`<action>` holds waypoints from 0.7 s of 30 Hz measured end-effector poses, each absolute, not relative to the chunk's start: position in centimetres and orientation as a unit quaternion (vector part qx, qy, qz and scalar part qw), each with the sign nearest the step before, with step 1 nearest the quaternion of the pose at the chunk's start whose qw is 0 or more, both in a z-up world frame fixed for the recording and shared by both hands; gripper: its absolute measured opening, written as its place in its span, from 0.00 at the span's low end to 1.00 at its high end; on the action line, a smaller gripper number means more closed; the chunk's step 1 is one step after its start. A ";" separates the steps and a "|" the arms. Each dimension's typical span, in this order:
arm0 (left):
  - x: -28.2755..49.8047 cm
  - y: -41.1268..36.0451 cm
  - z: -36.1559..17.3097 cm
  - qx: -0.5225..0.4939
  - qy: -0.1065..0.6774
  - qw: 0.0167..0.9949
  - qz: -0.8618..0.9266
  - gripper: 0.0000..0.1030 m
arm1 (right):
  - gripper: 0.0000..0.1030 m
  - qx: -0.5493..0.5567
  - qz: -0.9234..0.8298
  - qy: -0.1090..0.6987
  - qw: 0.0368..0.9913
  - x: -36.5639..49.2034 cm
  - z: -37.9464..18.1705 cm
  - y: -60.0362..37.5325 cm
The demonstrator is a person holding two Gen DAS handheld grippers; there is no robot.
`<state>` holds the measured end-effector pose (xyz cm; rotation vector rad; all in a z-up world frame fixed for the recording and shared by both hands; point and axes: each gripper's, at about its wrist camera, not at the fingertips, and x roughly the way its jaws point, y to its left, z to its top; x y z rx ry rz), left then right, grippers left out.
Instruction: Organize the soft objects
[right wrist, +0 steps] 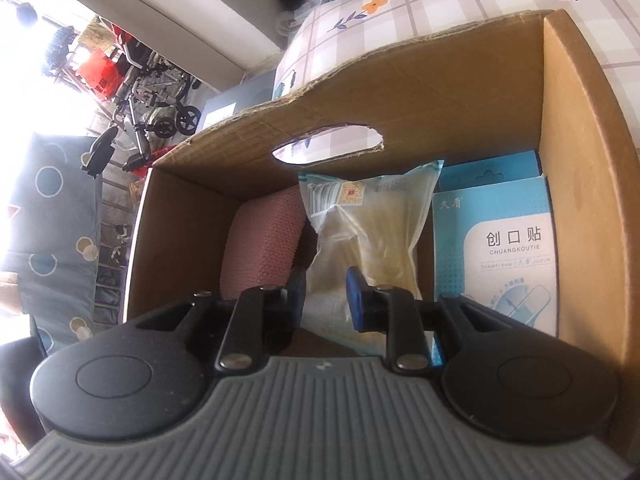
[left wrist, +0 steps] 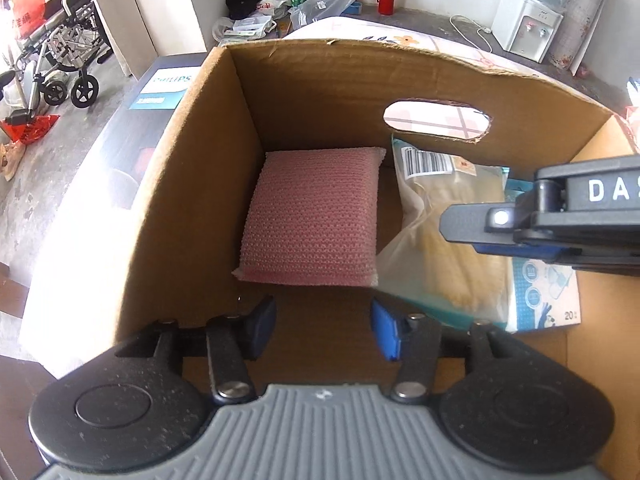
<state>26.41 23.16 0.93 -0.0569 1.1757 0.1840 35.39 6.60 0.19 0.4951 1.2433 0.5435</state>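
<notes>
Two grippers over my box: left gripper gapes empty, sponge at twelve o'clock; right gripper narrowly straddles the bag, not pinching.

Inside the cardboard box, bare floor lies below the pink sponge; a plastic packet (leaning) and plaster box fill the right.

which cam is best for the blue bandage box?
Right wrist: the blue bandage box faces the camera, front label readable, standing against the cardboard box wall. Left wrist shows only its lower corner, behind the right gripper.
</notes>
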 end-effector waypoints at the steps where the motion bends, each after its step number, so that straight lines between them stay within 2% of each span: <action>1: 26.0 22.9 1.4 -0.026 0.550 0.831 0.086 0.61 | 0.24 0.228 0.254 0.565 0.751 35.1 0.6 6.5; 7: 22.8 20.9 5.9 -0.022 0.502 0.863 0.064 0.75 | 0.33 0.245 0.303 0.525 0.757 32.4 4.5 5.0; 10: 20.8 19.5 8.0 -0.028 0.476 0.877 0.051 0.79 | 0.42 0.248 0.328 0.501 0.761 30.4 6.9 3.4; 12: 19.5 18.8 9.3 -0.034 0.460 0.886 0.038 0.80 | 0.48 0.251 0.344 0.484 0.765 29.0 8.4 1.8; 21: 13.0 11.6 12.9 -0.050 0.383 0.921 -0.044 0.83 | 0.54 0.223 0.349 0.413 0.811 22.0 13.6 -11.2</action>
